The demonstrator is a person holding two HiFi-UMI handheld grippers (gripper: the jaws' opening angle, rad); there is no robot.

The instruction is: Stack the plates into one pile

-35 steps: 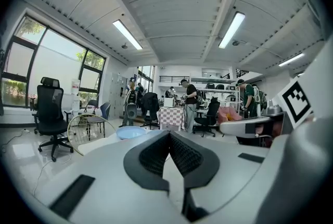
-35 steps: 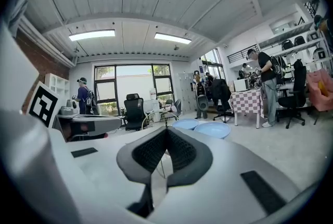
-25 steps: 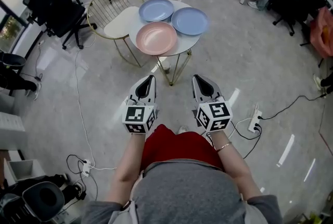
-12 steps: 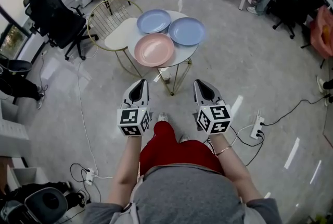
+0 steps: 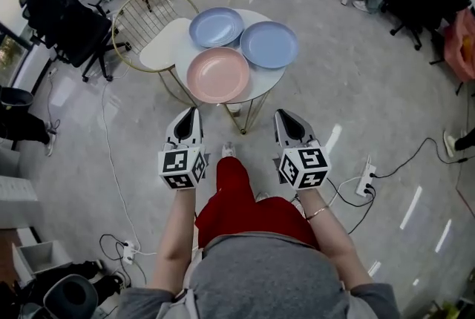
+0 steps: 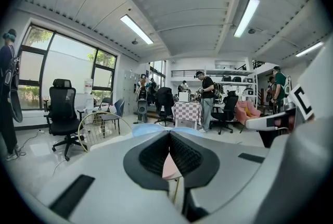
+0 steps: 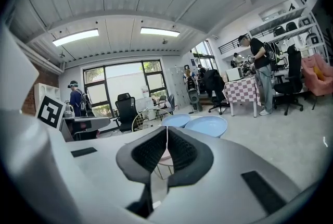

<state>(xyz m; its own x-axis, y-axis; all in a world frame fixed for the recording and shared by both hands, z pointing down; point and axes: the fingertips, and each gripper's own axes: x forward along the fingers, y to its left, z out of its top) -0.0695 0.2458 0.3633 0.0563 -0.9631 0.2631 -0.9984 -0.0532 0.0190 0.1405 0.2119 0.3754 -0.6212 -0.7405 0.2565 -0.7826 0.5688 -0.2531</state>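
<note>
Left gripper (image 5: 192, 112): smooth grey plastic shell with ribbed black pads. Its jaws are pressed together with nothing between them. It is held short of the table.
Right gripper (image 5: 281, 114): same build, jaws closed tip to tip and empty. A cube with square black-and-white markers sits at its rear.
Pink round plate (image 5: 217, 74): matte and shallow with a raised rim. It lies alone at the table's near edge, not stacked.
Left pale blue round plate (image 5: 216, 27): same shape, at the far side of the table.
Right pale blue round plate (image 5: 269, 44): just beside the other blue plate. All three rims are close together.
Small round white table (image 5: 261, 81): flat top on thin gold wire legs.
Gold wire chair (image 5: 145, 17): curved wire back and white seat, just beside the table.
</note>
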